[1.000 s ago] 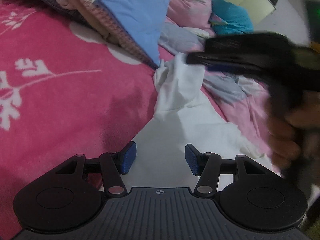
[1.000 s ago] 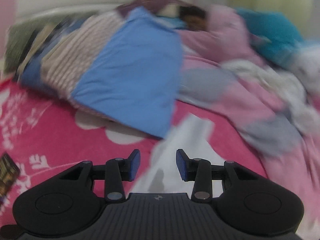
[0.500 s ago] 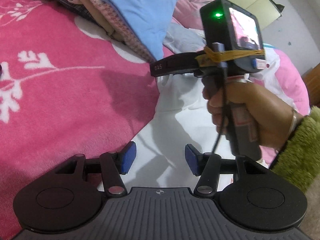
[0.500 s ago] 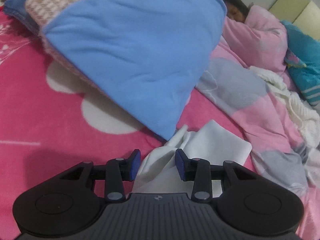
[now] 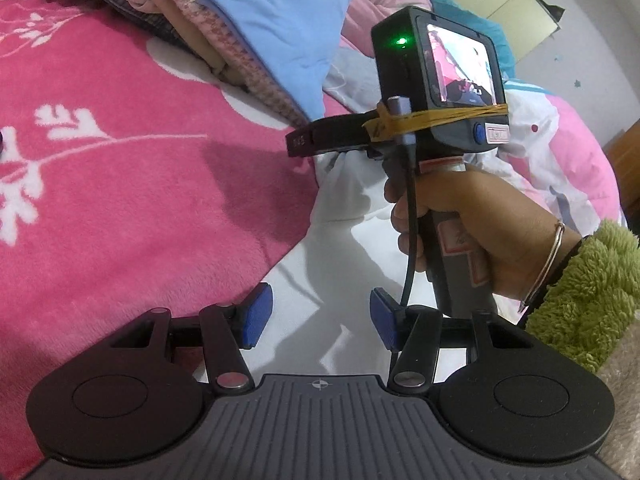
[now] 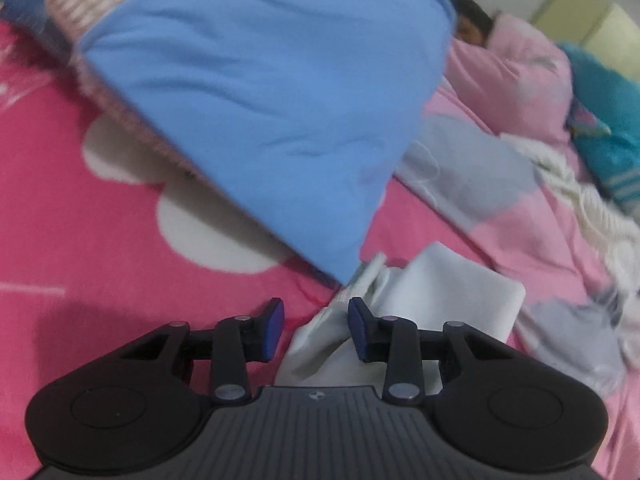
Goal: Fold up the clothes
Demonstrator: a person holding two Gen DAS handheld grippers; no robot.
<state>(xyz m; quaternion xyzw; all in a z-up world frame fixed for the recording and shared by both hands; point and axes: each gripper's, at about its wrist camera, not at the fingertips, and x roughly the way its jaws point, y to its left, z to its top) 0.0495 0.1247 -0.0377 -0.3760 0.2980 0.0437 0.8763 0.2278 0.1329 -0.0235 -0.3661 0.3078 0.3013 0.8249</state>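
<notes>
A wide fleecy pink blanket with white flower shapes point(image 5: 132, 184) is spread across the whole near and left side of the scene, and a stack of folded clothes topped by a light blue cotton piece point(image 6: 256, 92) is seen at the far left, so part of the folding is judged done. The garment now in hand, a crumpled white cloth garment point(image 5: 320, 264), is laid on the blanket just right of that stack, its far end bunched against the blue corner; it is still unfolded, and a heap of pink and grey bedding point(image 6: 532, 216) is left at the far right. The left gripper point(image 5: 316, 316) is held released above the garment's near part, with nothing pressed between its blue pads. The right gripper point(image 6: 316, 328), carried in a hand point(image 5: 472, 224) with a fuzzy green sleeve, has just been closing around the bunched far edge; one pad is met by the cloth, the other is still apart, so no grasp is made yet. A small white label on the camera is seen, but its writing cannot be read.
</notes>
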